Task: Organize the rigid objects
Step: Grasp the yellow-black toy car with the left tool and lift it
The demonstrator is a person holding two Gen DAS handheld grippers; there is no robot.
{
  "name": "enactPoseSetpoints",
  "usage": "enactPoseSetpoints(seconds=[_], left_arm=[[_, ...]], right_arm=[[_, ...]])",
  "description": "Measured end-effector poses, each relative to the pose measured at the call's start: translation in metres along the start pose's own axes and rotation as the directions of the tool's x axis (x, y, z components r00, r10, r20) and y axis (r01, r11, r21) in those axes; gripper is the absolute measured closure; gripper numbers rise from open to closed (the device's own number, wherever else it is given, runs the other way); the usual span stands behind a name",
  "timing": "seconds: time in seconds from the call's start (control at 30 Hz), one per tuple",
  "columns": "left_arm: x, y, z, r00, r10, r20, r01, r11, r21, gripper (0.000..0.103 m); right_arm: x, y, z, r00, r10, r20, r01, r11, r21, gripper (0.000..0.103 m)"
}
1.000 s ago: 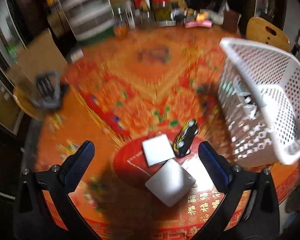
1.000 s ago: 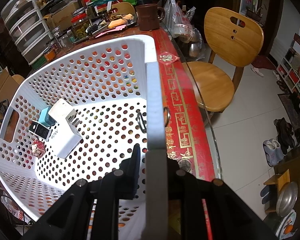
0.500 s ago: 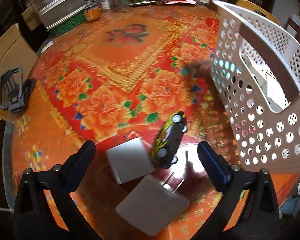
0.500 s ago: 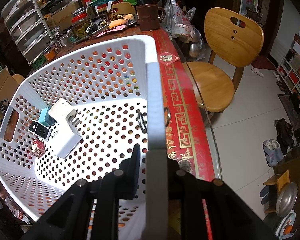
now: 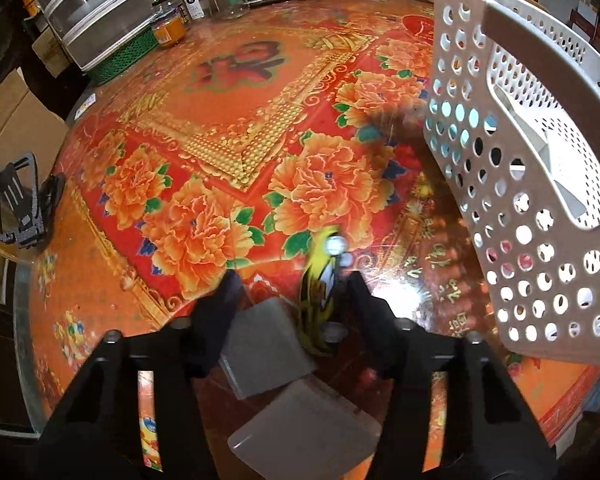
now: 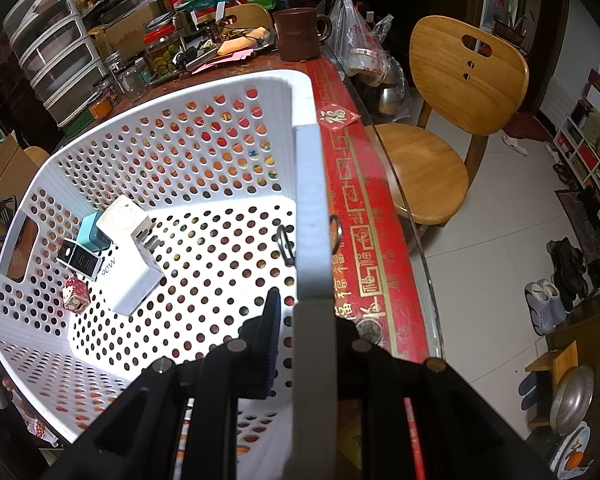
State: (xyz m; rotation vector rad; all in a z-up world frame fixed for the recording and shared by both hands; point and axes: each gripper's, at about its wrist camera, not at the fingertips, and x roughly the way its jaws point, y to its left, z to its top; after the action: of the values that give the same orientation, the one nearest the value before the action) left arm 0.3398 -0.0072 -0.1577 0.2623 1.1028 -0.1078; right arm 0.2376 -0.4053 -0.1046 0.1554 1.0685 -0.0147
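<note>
Closing on the toy car (image 5: 320, 296), the left gripper (image 5: 290, 294) should squeeze its sides squarely; the right gripper (image 6: 300, 316) clamps the basket (image 6: 306, 184) rim.

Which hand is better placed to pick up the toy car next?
Left. The left gripper is closing around the toy car on the table, while the right gripper is shut on the basket rim.
</note>
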Motion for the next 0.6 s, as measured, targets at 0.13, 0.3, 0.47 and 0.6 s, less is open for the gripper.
enactPoseSetpoints(seconds=[0.13,0.3,0.47,0.6], left_arm=[[0.001,0.003,0.003,1.000,-0.023,-0.003,0.023,1.000,-0.012,0.065],[0.006,0.010,0.010,0.998,-0.067,-0.014,0.066,0.997,-0.045,0.071],[0.014,0.015,0.020,0.997,-0.079,-0.020,0.077,0.994,-0.073,0.080],[0.013,0.020,0.023,0.996,-0.084,-0.006,0.083,0.992,-0.094,0.080]], right_arm=[[0.000,0.000,0.000,1.000,0.000,0.000,0.000,1.000,0.000,0.087],[0.000,0.000,0.000,1.000,0.000,0.001,0.000,1.000,0.001,0.087],[0.000,0.000,0.000,1.000,0.001,0.001,-0.001,1.000,0.002,0.087],[0.000,0.000,0.000,1.000,0.002,0.001,-0.002,1.000,0.002,0.087]])
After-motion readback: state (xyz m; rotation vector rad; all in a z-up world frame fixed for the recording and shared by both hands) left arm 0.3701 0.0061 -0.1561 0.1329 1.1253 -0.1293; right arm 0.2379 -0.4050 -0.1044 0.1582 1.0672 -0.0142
